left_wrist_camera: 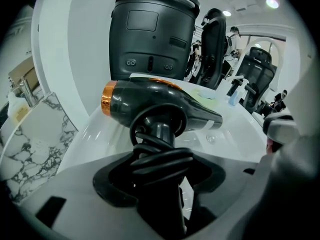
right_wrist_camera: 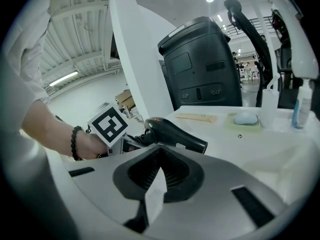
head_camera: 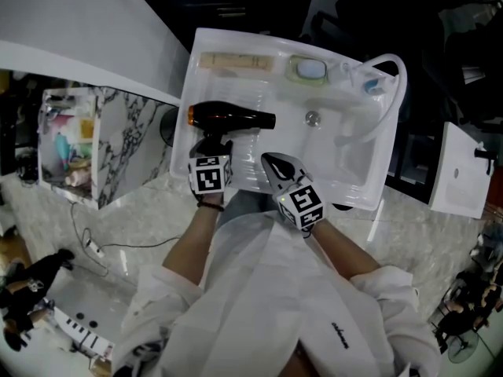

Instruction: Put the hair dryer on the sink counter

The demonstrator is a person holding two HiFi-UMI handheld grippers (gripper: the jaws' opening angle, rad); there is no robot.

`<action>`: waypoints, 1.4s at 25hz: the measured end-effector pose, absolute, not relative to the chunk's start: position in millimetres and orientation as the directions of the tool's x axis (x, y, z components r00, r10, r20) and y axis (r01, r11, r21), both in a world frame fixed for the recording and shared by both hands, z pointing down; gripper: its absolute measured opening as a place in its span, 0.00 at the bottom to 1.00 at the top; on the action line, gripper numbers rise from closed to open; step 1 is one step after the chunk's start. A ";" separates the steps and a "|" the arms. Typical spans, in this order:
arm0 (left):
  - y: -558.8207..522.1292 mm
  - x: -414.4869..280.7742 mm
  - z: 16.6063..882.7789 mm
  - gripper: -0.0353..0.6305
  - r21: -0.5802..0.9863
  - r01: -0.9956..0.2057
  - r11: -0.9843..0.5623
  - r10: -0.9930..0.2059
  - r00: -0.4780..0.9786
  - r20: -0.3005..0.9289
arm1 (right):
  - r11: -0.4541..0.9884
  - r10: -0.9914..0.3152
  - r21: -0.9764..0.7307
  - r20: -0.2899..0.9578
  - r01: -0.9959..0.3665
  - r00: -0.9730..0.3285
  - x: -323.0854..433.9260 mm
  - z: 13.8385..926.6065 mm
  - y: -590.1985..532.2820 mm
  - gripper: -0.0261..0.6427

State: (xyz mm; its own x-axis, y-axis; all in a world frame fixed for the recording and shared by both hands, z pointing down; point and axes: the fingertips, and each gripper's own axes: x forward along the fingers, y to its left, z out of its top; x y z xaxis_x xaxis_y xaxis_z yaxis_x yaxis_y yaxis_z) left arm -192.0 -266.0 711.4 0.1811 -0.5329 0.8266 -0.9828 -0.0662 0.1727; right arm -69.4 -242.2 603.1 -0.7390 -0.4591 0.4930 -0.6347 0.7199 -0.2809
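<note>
White sink counter point(head_camera: 208, 77) lies below, and over its flat left side the left gripper point(head_camera: 213, 144) has its jaws spread wide and clamped on the cord-wrapped handle of the black hair dryer point(head_camera: 232, 118). Its orange end points left and its nozzle points toward the drain point(head_camera: 313, 118); whether it rests on the surface I cannot tell. Just beside it, at the front rim, the right gripper point(head_camera: 277, 166) has its jaws nearly together, holding nothing. A soap dish point(head_camera: 309, 69) sits at the back edge

Hair dryer point(head_camera: 234, 118) black, orange rear band; sink point(head_camera: 350, 163) white; side cabinet point(head_camera: 130, 144) white marble, grey veins.
</note>
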 end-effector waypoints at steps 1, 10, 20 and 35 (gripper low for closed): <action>-266.5 -192.3 711.5 0.49 0.170 -0.983 -0.063 -0.527 0.178 0.831 | 0.720 -0.460 -0.280 0.494 -0.636 -0.738 -69.2 603.1 -242.5 0.06; -267.1 -193.0 716.4 0.49 0.170 -0.985 -0.042 -0.485 0.168 0.858 | 0.719 -0.467 -0.275 0.491 -0.639 -0.736 -65.5 600.4 -243.9 0.06; -266.3 -189.7 725.1 0.50 0.121 -0.990 -0.074 -0.429 0.142 0.892 | 0.709 -0.483 -0.268 0.490 -0.653 -0.726 -56.8 598.8 -244.8 0.07; -263.9 -185.9 727.0 0.51 0.134 -0.986 -0.094 -0.406 0.161 0.900 | 0.694 -0.511 -0.257 0.482 -0.673 -0.711 -46.1 590.9 -246.3 0.06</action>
State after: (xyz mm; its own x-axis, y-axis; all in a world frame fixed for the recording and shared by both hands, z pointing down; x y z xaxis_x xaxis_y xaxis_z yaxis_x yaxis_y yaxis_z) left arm -185.9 -263.9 727.0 0.1609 -0.4059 0.8996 -0.9865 -0.0942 0.1340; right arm -46.1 -246.3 590.9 -0.7113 -0.5112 0.4824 -0.6729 0.6936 -0.2572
